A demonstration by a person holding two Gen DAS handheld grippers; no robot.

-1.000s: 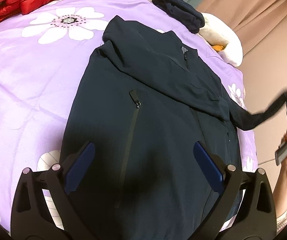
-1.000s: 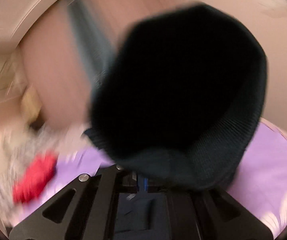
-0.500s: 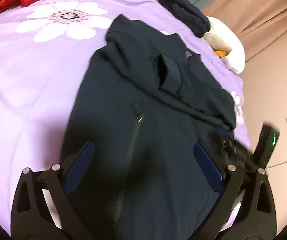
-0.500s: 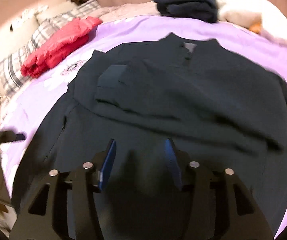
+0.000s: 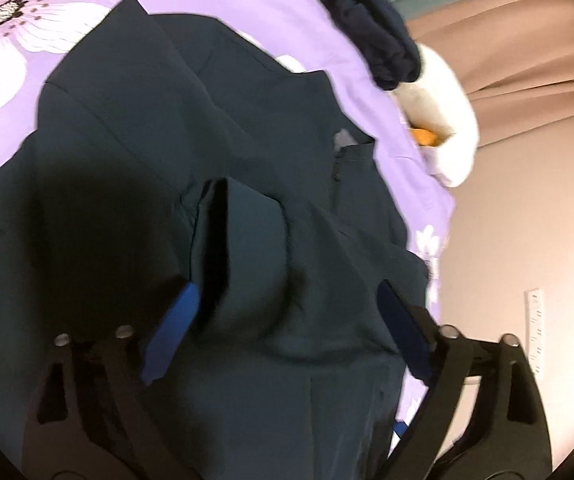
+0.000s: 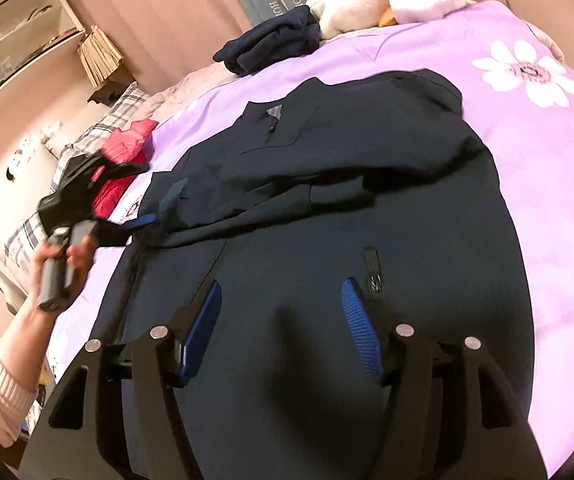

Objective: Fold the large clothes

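**Sleeve laid across jacket as both grippers close in over bed**

Released since a second ago, the sleeve cuff (image 5: pixel 247 248) that the right gripper (image 6: pixel 283 328) held aloft now lies across the chest of the dark jacket (image 5: pixel 135 168), and both tools have dropped nearer the cloth.

Left wrist view: the left gripper (image 5: pixel 287 320) hovers over the cuff with its blue pads (image 5: pixel 175 320) set apart on either side, the jaws closing but not yet pressing the fabric. The jacket spreads flat on the purple flowered bedspread (image 5: pixel 215 4). Its right edge runs close to the side of the bed, where little bedspread shows before the beige wall. Free bedspread lies at the upper left. A folded navy garment (image 5: pixel 371 28) sits past the collar, beside a white plush toy (image 5: pixel 447 112).

Right wrist view: the right gripper's jaws are opening with nothing between them, poised above the jacket's lower front near a pocket zipper (image 6: pixel 373 272). A wide stretch of bedspread (image 6: pixel 547 152) lies open on the right. At left, a hand (image 6: pixel 67 264) holds the other gripper at the folded sleeve's end, near a red garment (image 6: pixel 123 168) and plaid pillows (image 6: pixel 119 112). Shelves (image 6: pixel 11 40) stand against the far wall; their contents are too blurred to tell.
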